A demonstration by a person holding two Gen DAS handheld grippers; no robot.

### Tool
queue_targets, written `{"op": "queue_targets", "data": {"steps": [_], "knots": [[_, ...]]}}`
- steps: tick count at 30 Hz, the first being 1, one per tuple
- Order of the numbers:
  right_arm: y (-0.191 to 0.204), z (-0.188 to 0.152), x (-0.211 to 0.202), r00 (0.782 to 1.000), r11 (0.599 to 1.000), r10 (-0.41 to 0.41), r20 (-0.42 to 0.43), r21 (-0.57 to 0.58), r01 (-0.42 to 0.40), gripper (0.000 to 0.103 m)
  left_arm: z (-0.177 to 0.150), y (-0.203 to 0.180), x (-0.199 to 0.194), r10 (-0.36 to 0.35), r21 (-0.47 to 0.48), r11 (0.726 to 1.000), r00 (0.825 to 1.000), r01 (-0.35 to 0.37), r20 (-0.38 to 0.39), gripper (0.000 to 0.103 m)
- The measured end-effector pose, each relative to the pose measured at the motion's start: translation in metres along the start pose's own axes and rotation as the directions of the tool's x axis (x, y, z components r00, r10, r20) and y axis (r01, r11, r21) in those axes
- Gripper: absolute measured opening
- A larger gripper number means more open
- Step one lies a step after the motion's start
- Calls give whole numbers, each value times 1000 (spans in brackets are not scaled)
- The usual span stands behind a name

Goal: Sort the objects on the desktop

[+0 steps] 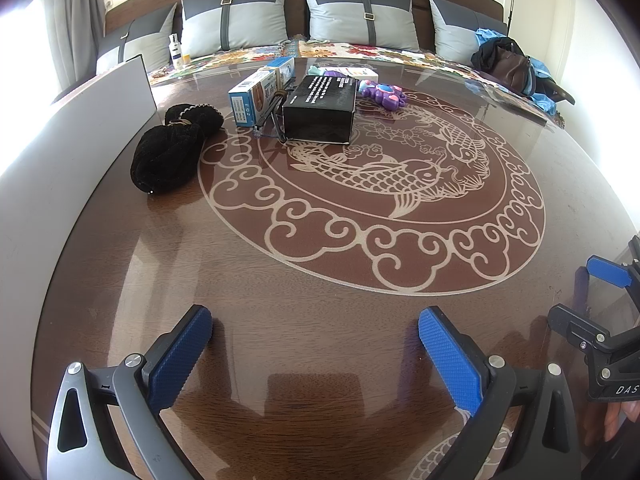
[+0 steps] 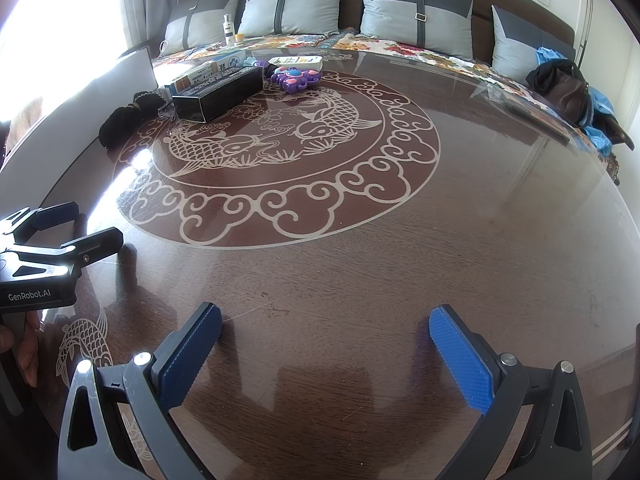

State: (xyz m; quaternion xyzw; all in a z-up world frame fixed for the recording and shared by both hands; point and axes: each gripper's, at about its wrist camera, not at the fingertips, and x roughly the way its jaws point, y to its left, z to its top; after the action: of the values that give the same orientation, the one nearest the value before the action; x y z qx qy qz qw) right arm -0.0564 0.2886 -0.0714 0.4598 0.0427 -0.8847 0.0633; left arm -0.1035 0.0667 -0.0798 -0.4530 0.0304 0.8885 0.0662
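Note:
Several objects sit grouped at the far side of the round glass-topped table (image 1: 320, 340): a black box (image 1: 320, 110) (image 2: 218, 94), a blue-and-white carton (image 1: 253, 98) (image 2: 192, 77), a purple toy (image 1: 382, 94) (image 2: 294, 76), a black fabric pouch (image 1: 170, 156) (image 2: 120, 124), and a white carton (image 2: 296, 63) behind the toy. My left gripper (image 1: 316, 336) is open and empty, low over the near table. My right gripper (image 2: 326, 336) is open and empty, also near the front edge. Each gripper shows at the edge of the other's view (image 1: 600, 308) (image 2: 60, 232).
A white board (image 1: 80, 128) stands along the table's left edge. Behind the table is a sofa with grey cushions (image 1: 360, 16), a white bottle (image 1: 175, 51) and a dark bag with blue cloth (image 1: 512, 66). The table carries a fish pattern (image 1: 380, 168).

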Motion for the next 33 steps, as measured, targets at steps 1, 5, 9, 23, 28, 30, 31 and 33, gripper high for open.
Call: {"op": "queue_targets", "data": {"steps": [1, 5, 9, 23, 28, 30, 31, 33], "knots": [[0, 0, 0, 1000, 1000, 0, 0, 0, 0, 103, 0, 0, 0, 0, 0, 1000, 1000, 0, 0, 103], [0, 0, 0, 1000, 1000, 0, 0, 0, 0, 103, 0, 0, 0, 0, 0, 1000, 1000, 0, 0, 103], [0, 0, 0, 1000, 1000, 0, 0, 0, 0, 103, 0, 0, 0, 0, 0, 1000, 1000, 0, 0, 103], [0, 0, 0, 1000, 1000, 0, 0, -1, 0, 103, 3, 2, 0, -18, 24, 1000, 999, 19, -26, 103], [0, 0, 0, 1000, 1000, 0, 0, 0, 0, 103, 24, 35, -10, -16, 6, 1000, 1000, 16, -17, 103], [0, 0, 0, 1000, 1000, 1, 0, -1, -1, 103, 44, 54, -8, 4, -26, 1000, 1000, -4, -16, 103], [0, 0, 0, 1000, 1000, 1, 0, -1, -1, 103, 56, 64, -6, 19, -40, 999, 1000, -20, -15, 103], [0, 1, 1, 1000, 1000, 2, -1, 0, -2, 103, 78, 83, 4, 54, -61, 997, 998, -55, -20, 103]]}}
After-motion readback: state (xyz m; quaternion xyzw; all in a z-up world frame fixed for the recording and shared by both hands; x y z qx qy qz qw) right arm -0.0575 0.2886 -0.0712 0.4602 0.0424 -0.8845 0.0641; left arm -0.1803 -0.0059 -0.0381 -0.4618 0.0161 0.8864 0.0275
